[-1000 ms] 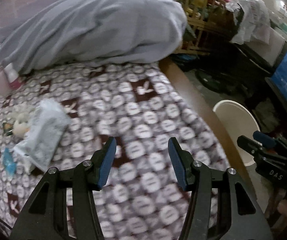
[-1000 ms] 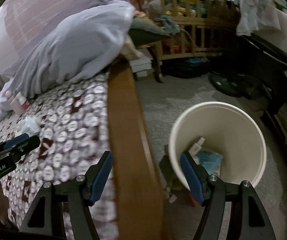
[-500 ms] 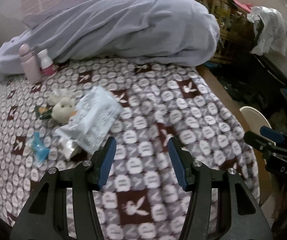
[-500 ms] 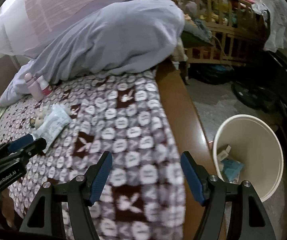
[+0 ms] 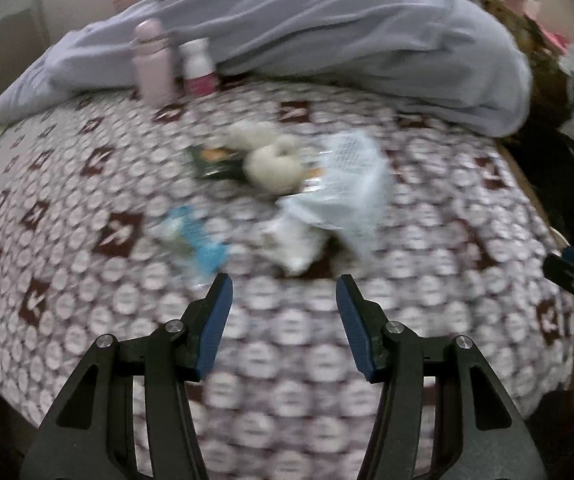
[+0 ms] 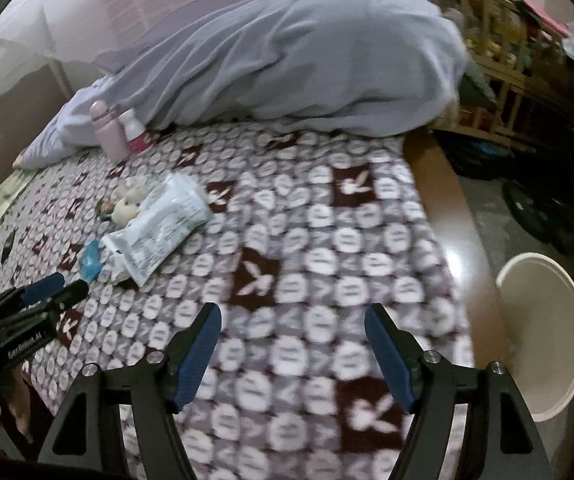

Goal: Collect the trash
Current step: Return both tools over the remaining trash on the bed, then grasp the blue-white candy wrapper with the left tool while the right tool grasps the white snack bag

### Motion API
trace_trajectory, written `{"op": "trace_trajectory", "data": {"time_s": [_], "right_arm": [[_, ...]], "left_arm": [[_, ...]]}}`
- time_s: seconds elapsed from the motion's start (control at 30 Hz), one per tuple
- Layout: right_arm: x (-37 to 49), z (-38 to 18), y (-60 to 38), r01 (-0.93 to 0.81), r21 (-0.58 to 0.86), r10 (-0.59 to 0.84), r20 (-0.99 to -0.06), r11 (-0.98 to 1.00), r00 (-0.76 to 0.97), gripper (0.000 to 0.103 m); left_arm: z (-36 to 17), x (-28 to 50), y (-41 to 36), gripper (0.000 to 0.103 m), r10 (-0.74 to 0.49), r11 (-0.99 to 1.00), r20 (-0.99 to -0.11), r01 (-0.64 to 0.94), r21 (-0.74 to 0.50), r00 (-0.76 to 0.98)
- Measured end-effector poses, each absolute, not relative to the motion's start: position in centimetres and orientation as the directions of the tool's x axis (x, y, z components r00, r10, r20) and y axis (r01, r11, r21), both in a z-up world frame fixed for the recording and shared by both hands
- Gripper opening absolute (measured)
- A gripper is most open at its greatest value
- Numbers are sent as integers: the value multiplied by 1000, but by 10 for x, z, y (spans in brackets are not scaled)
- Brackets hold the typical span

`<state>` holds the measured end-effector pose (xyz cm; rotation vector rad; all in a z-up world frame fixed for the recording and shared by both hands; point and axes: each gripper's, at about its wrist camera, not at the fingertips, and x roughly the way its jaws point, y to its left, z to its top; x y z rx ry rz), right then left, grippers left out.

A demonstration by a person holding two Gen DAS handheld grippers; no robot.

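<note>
Trash lies on the patterned bed cover: a clear plastic wrapper (image 5: 343,188) (image 6: 163,224), a small blue wrapper (image 5: 197,236) (image 6: 90,260), crumpled cream tissue (image 5: 271,160) (image 6: 127,204) and a dark packet (image 5: 213,162). My left gripper (image 5: 283,300) is open and empty, just short of the wrappers; it also shows in the right wrist view (image 6: 57,286). My right gripper (image 6: 293,328) is open and empty over the bed, right of the trash. A cream bin (image 6: 543,332) stands on the floor beside the bed.
A grey duvet (image 5: 347,36) is heaped at the bed's far side. A pink bottle (image 5: 151,64) and a white bottle with pink base (image 5: 199,66) stand in front of it. A wooden bed rail (image 6: 443,208) runs between bed and bin. A wooden crib (image 6: 499,60) stands beyond.
Both grippers have swung left from the bin and bed edge towards the trash on the bed. The wrappers now lie straight ahead of my left gripper. Both stay open.
</note>
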<state>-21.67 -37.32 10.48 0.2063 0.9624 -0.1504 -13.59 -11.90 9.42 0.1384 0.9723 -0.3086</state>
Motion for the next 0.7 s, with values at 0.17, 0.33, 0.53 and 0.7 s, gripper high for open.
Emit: {"op": "trace_trajectory", "data": {"time_s": [0.17, 0.33, 0.53, 0.7], "right_arm": [[-193, 94, -353, 184, 128, 8, -840, 975, 542, 73], [-159, 81, -334, 158, 178, 75, -858, 971, 508, 74], [-108, 64, -315, 165, 258, 150, -863, 952, 482, 74], [-71, 42, -309, 207, 349, 216, -851, 914, 478, 77]], "left_arm": [[84, -109, -75, 52, -149, 979, -846, 199, -53, 511], [75, -89, -47, 52, -129, 989, -857, 125, -76, 499], [65, -69, -40, 52, -147, 989, -865, 102, -111, 479], [52, -49, -39, 54, -185, 982, -869, 62, -176, 458]]}}
